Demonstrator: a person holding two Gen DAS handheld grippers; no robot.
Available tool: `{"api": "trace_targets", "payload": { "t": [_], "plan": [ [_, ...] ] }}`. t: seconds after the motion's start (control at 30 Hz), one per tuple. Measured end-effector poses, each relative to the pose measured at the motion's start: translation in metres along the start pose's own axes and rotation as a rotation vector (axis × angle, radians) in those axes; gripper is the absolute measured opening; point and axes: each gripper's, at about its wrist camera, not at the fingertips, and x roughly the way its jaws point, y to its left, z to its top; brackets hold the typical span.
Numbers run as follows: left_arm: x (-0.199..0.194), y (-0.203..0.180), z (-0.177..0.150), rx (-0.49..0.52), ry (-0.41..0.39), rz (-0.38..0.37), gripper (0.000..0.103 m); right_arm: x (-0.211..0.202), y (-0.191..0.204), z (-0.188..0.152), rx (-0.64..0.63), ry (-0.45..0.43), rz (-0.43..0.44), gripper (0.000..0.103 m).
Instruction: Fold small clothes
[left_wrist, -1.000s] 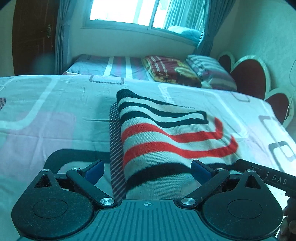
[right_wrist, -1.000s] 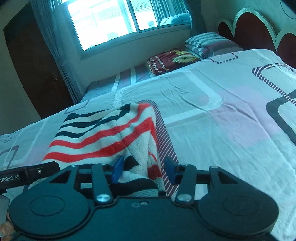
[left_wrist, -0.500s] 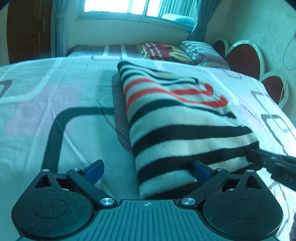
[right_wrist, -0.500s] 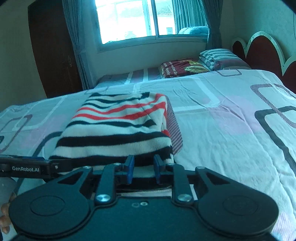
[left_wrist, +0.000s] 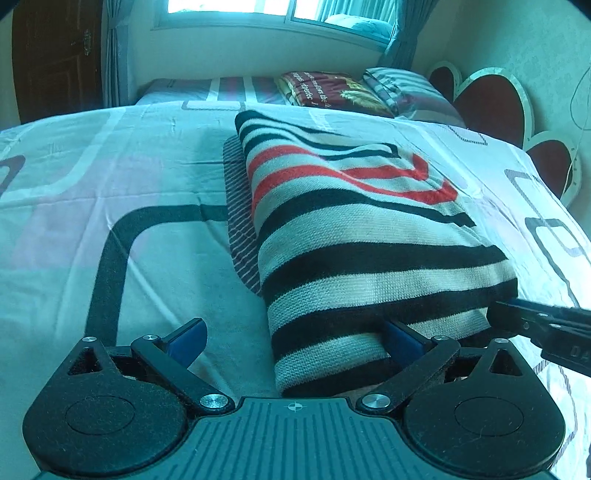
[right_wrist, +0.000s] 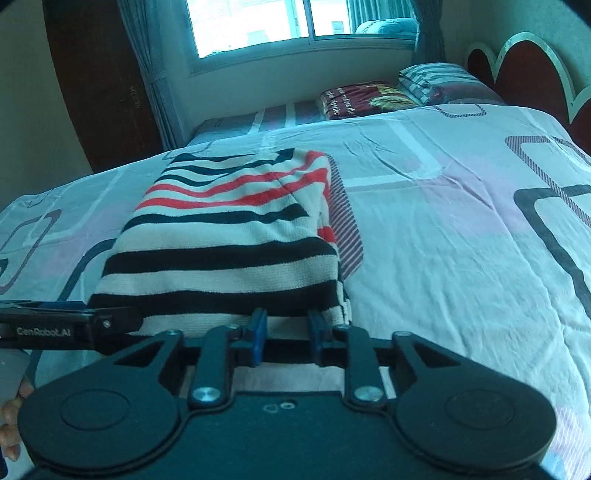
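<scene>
Pale patterned bedsheet (left_wrist: 74, 206) carries folded black-white-red striped knit sweater (left_wrist: 354, 236). Left gripper (left_wrist: 291, 338) spread wide around sweater's near-left corner. Right gripper (right_wrist: 286, 334) partly parted at sweater's near-right hem, nothing clamped.

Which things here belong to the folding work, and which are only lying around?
Job:
striped sweater, folded on the bed sheet
left gripper, open
right gripper, open

Lying about:
red blanket
striped pillow
headboard
</scene>
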Motion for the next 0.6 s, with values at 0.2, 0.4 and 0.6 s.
{"api": "trace_targets", "payload": {
  "t": [0.2, 0.4, 0.6],
  "plan": [
    [-0.023, 0.004, 0.018, -0.032, -0.052, -0.032, 0.100, -0.022, 0.007, 0.032, -0.044, -0.037, 0.029, 0.045],
    [-0.037, 0.009, 0.049, -0.018, -0.091, -0.037, 0.100, -0.037, 0.002, 0.094, -0.152, -0.066, 0.017, 0.047],
    [-0.033, 0.014, 0.093, 0.002, -0.119, -0.005, 0.101, -0.018, -0.012, 0.143, -0.242, -0.003, -0.001, 0.074]
  ]
}}
